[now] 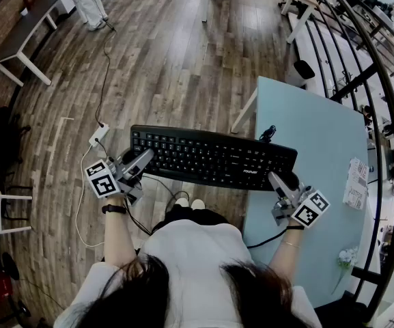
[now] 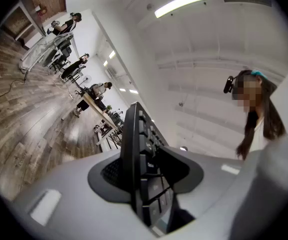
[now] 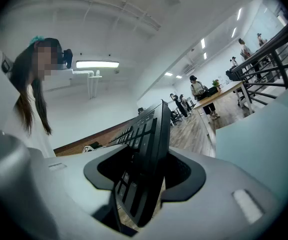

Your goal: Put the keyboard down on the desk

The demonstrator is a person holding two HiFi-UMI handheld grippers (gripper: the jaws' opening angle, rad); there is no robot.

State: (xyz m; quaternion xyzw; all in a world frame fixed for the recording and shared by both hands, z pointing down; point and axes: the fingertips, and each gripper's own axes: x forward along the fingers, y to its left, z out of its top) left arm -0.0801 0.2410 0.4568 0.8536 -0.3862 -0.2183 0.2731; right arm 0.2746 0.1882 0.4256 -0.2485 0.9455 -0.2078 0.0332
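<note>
Keyboard (image 1: pixel 214 157) looks held up off surface, level. Left gripper (image 1: pixel 141 161) clamped on one end, right gripper (image 1: pixel 283 183) on other. Right part above desk (image 1: pixel 319 135), left part above floor (image 1: pixel 169 60). Setting down not yet done.

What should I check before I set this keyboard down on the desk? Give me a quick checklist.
1. Left gripper clamped on the keyboard's left end: ok.
2. Right gripper clamped on its right end: ok.
3. Keyboard roughly level with keys facing up: ok.
4. Whole keyboard above the desk: not ok. Only the right part is over it, and the rest hangs over the floor.
5. Landing spot clear: cannot tell. A small black object sits on the desk close to the keyboard's far edge.
</note>
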